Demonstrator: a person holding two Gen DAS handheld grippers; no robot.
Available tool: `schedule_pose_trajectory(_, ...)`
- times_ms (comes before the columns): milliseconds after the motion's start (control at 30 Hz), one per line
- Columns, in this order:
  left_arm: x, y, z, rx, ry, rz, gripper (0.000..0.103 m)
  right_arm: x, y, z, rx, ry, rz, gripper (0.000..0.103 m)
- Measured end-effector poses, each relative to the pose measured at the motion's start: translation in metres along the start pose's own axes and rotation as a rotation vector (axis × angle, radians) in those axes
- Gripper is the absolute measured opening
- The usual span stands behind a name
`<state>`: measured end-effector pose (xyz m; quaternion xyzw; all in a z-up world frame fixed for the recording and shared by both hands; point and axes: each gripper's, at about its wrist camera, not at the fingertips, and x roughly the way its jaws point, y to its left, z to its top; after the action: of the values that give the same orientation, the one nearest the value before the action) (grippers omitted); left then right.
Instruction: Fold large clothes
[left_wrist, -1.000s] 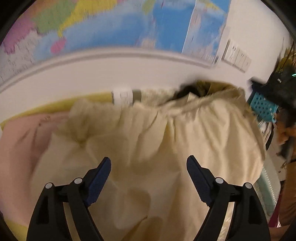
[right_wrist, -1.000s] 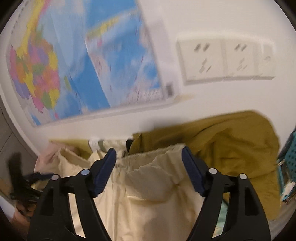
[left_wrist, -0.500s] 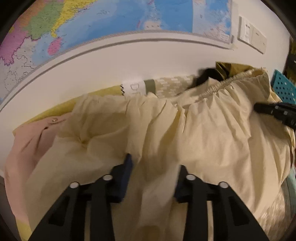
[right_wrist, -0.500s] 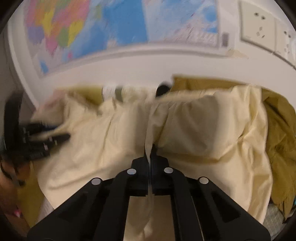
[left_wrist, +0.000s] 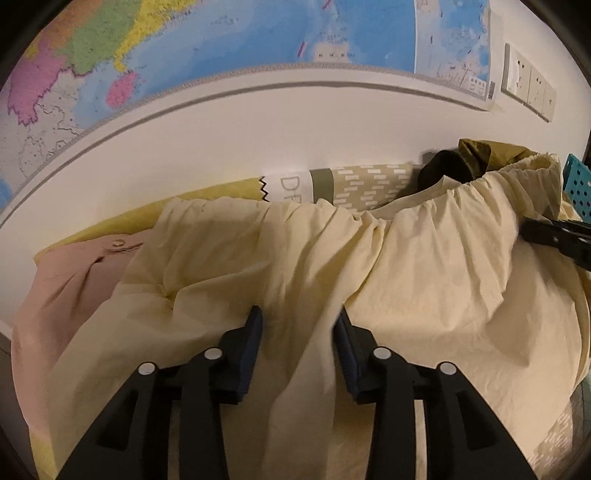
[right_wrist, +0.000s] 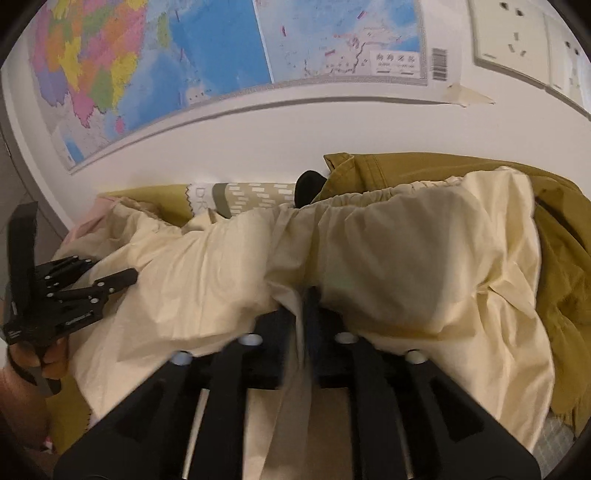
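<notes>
Cream garment (left_wrist: 424, 280) lies bunched against the wall under a map (left_wrist: 258, 33), elastic waistband along its far edge. Left gripper (left_wrist: 298, 332) has its jaws partly apart with a fold of the cream cloth between them; can't tell if it pinches. Right gripper (right_wrist: 303, 314) is clamped tight on a ridge of the same garment. Pink garment (left_wrist: 70, 273) sits to the left, olive jacket (right_wrist: 561, 236) to the right, wall sockets (right_wrist: 517, 33) above.

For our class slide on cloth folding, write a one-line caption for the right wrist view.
Right gripper shut on a fold of the cream garment, olive jacket beside it, wall map behind.
</notes>
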<state>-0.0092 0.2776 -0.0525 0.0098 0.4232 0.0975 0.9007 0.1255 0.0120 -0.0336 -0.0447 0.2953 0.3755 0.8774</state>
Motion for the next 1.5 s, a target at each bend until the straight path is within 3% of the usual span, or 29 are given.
schedule_pose_trajectory(67, -0.009, -0.001, -0.003, 0.006, -0.018, 0.012, 0.049, -0.015, 0.001, -0.007, 0.006, -0.023, 0.024, 0.053)
schedule_pose_trajectory(233, -0.047, 0.0, -0.018, 0.032, -0.101, 0.054, 0.063, -0.057, 0.004, -0.036, -0.014, -0.06, 0.038, 0.052)
schedule_pose_trajectory(333, -0.08, 0.02, -0.038, -0.006, -0.153, 0.04, 0.073, -0.072, 0.008, -0.057, -0.025, -0.055, 0.031, 0.053)
schedule_pose_trajectory(367, -0.091, 0.031, -0.047, -0.027, -0.166, 0.037, 0.075, -0.076, 0.006, -0.064, -0.018, -0.051, 0.04, 0.058)
schedule_pose_trajectory(567, -0.125, 0.107, -0.112, -0.228, -0.147, -0.03, 0.081, -0.105, -0.029, -0.133, 0.224, 0.002, 0.252, 0.068)
schedule_pose_trajectory(633, -0.124, 0.121, -0.132, -0.267, -0.118, -0.081, 0.082, -0.107, -0.033, -0.155, 0.274, 0.031, 0.307, 0.073)
schedule_pose_trajectory(767, -0.101, 0.13, -0.153, -0.304, -0.037, -0.194, 0.086, -0.1, -0.049, -0.186, 0.392, 0.07, 0.297, 0.077)
schedule_pose_trajectory(867, -0.077, 0.118, -0.152, -0.302, -0.01, -0.226, 0.086, -0.089, -0.061, -0.183, 0.45, 0.021, 0.286, 0.081)
schedule_pose_trajectory(1067, -0.06, 0.096, -0.133, -0.292, -0.034, -0.282, 0.086, -0.065, -0.065, -0.154, 0.498, -0.075, 0.244, 0.09)
schedule_pose_trajectory(1133, -0.051, 0.095, -0.128, -0.352, -0.015, -0.325, 0.071, -0.056, -0.065, -0.147, 0.515, -0.092, 0.226, 0.081)
schedule_pose_trajectory(1167, -0.047, 0.094, -0.127, -0.368, 0.002, -0.341, 0.055, -0.052, -0.065, -0.145, 0.522, -0.088, 0.229, 0.065)
schedule_pose_trajectory(1200, -0.047, 0.091, -0.126, -0.382, 0.004, -0.341, 0.041, -0.049, -0.065, -0.143, 0.531, -0.083, 0.241, 0.041)
schedule_pose_trajectory(1233, -0.049, 0.089, -0.126, -0.389, -0.005, -0.335, 0.034, -0.05, -0.066, -0.142, 0.542, -0.089, 0.271, 0.031)
schedule_pose_trajectory(1267, -0.057, 0.085, -0.125, -0.385, -0.019, -0.334, 0.021, -0.055, -0.065, -0.14, 0.535, -0.099, 0.299, 0.018)
schedule_pose_trajectory(1300, -0.066, 0.083, -0.124, -0.384, -0.029, -0.339, 0.015, -0.063, -0.066, -0.139, 0.518, -0.105, 0.303, 0.016)
schedule_pose_trajectory(1500, -0.13, 0.084, -0.151, -0.366, -0.061, -0.485, 0.014, -0.14, -0.053, -0.138, 0.428, -0.172, 0.386, 0.014)
